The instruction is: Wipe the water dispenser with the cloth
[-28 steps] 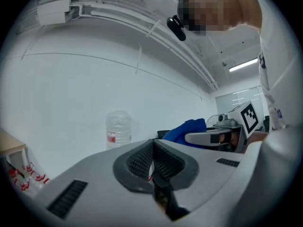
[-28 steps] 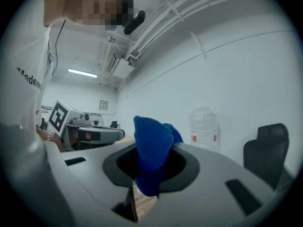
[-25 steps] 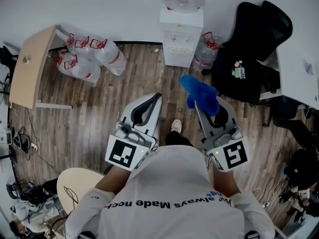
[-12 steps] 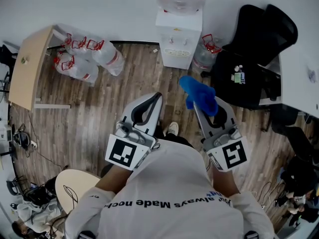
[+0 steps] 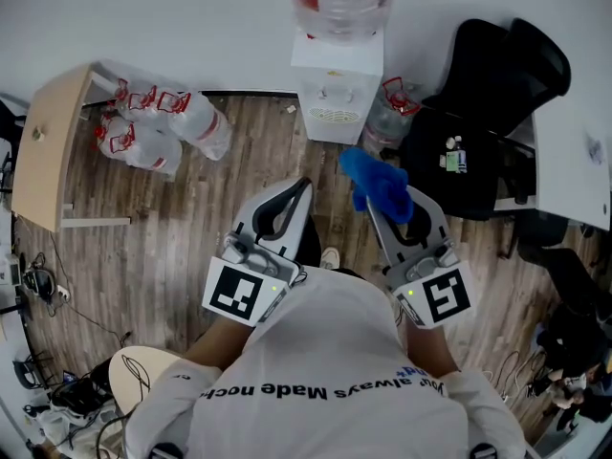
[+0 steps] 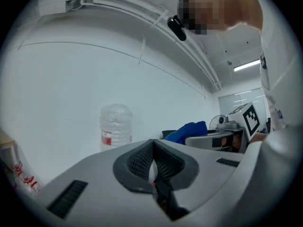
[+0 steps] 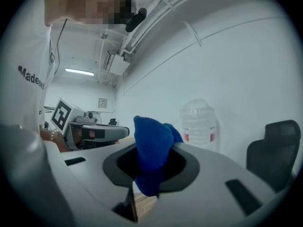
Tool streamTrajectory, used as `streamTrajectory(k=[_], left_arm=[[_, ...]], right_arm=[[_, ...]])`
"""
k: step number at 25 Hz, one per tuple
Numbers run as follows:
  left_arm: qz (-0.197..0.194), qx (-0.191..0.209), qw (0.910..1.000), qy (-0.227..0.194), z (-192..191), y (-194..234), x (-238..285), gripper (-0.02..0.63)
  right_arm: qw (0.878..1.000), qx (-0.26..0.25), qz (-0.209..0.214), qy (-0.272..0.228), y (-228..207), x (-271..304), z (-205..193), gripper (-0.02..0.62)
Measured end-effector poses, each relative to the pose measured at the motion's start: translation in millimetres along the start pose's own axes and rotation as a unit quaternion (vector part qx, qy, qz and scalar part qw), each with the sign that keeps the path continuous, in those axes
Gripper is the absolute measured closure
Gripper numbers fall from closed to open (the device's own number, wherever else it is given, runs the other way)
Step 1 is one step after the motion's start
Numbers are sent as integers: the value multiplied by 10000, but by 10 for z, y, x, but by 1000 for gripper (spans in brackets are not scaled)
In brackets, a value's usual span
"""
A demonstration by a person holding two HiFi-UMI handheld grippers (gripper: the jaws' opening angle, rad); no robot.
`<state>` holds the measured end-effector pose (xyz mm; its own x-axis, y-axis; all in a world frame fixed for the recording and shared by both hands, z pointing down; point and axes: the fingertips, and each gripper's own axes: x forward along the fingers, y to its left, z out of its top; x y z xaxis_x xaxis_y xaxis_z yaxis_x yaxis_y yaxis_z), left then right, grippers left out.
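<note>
The white water dispenser [image 5: 337, 89] stands against the far wall with a clear bottle [image 5: 340, 0] on top; the bottle [image 6: 115, 127] [image 7: 199, 126] shows ahead in both gripper views. My right gripper [image 5: 375, 191] [image 7: 152, 169] is shut on a blue cloth [image 5: 380, 185] [image 7: 151, 148], which bunches up out of its jaws. It hovers short of the dispenser, a little to its right. My left gripper [image 5: 300, 187] [image 6: 151, 157] is shut with nothing in it, level with the right one.
Several empty bottles [image 5: 158, 127] lie at the left beside a wooden board [image 5: 48, 146]. One bottle [image 5: 387, 118] leans right of the dispenser. A black office chair [image 5: 488, 103] and a white desk [image 5: 574, 146] stand at the right. Wooden floor [image 5: 191, 228] lies ahead.
The dispenser has slid slightly lower and left in the head view, and the whole floor scene shifted with it. Both grippers kept their pose and grip.
</note>
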<state>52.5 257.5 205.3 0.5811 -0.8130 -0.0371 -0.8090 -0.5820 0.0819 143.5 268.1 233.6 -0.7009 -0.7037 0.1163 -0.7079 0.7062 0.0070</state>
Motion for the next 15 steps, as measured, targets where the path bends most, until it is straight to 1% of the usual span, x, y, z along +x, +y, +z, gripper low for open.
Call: streamTrajectory(k=[8, 15], left_arm=[[29, -70, 10000, -26, 35, 591, 431, 586], [34, -104, 9999, 4, 67, 1308, 845, 586]], right_arm=[[9999, -65, 85, 61, -299, 665, 84, 512], [9997, -114, 122, 162, -568, 1422, 177, 512]])
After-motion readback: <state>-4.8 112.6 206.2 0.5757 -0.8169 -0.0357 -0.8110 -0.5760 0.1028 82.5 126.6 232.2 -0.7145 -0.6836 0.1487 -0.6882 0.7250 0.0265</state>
